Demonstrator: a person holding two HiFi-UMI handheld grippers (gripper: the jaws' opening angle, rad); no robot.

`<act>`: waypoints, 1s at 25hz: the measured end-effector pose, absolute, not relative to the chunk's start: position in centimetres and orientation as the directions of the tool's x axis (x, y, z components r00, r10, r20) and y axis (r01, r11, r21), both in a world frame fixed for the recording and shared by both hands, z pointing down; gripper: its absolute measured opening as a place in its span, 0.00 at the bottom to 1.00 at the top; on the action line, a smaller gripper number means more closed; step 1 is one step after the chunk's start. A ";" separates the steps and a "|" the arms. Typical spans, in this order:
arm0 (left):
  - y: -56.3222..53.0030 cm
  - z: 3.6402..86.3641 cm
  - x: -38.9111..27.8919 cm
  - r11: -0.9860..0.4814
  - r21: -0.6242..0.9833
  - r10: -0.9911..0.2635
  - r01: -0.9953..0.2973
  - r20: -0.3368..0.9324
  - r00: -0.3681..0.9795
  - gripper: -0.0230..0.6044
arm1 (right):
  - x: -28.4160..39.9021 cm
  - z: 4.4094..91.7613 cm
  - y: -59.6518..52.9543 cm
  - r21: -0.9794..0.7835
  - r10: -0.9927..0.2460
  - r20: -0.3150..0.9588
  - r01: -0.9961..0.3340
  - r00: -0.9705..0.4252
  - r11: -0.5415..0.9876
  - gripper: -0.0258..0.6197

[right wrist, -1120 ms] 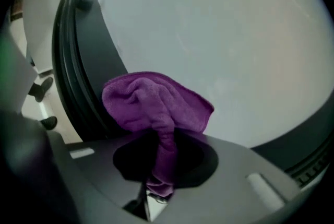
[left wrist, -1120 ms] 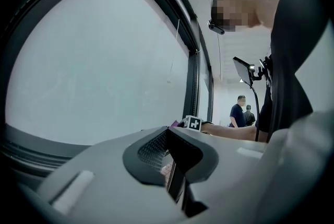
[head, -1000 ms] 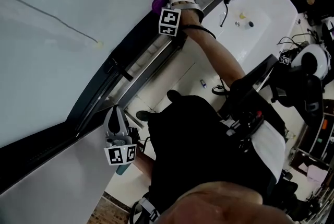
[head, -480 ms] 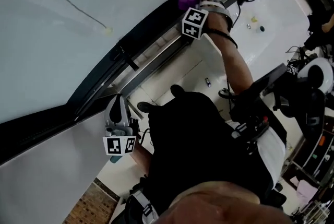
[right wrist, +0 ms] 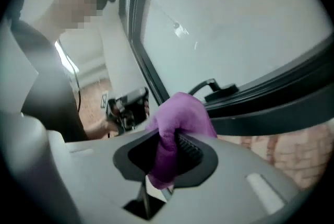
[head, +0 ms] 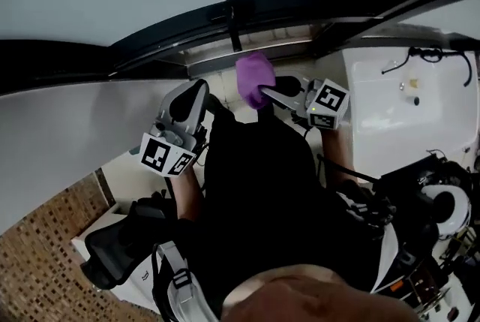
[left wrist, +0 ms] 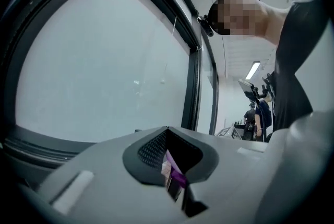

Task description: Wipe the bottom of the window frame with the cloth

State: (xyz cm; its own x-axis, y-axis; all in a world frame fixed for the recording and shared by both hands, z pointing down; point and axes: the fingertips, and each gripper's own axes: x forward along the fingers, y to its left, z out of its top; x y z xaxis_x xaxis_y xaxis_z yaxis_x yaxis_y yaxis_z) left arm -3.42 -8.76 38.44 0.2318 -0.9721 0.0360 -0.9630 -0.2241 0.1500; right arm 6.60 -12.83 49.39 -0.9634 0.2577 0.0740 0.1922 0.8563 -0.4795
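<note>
A purple cloth [head: 253, 76] is bunched in my right gripper [head: 270, 91], which is shut on it just below the dark bottom rail of the window frame [head: 172, 39], apart from it. In the right gripper view the cloth [right wrist: 180, 113] bulges out between the jaws of the gripper [right wrist: 167, 152], with the frame rail [right wrist: 271, 100] beyond. My left gripper [head: 191, 95] is held up beside it at the left, jaws shut and holding nothing. In the left gripper view the left gripper [left wrist: 169, 165] shows only a narrow slit with purple behind it, and the frame [left wrist: 31, 142] lies at the lower left.
A window handle [head: 229, 13] sticks out of the rail above the cloth. A white counter with cables [head: 405, 118] stands at the right. The person's black-clad body [head: 255, 185] fills the centre, and an office chair [head: 112, 253] stands at the lower left.
The right gripper has drawn the cloth away from the far end of the frame, back toward the body. The left gripper has risen beside it. The head view has swung round.
</note>
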 end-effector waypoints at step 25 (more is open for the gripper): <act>9.8 39.9 -16.1 -0.029 0.224 -0.999 -0.974 -0.023 0.025 0.04 | -11.0 43.3 3.6 -0.487 0.265 -0.022 0.242 -0.964 0.839 0.14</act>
State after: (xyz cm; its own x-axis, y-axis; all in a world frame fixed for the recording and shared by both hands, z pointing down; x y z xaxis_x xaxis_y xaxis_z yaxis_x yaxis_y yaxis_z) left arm -16.07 9.83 39.85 0.0248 -0.9994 -0.0231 -0.9741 -0.0294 0.2241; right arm -11.05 3.64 43.28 -0.9640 0.2649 -0.0221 0.2418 0.8393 -0.4869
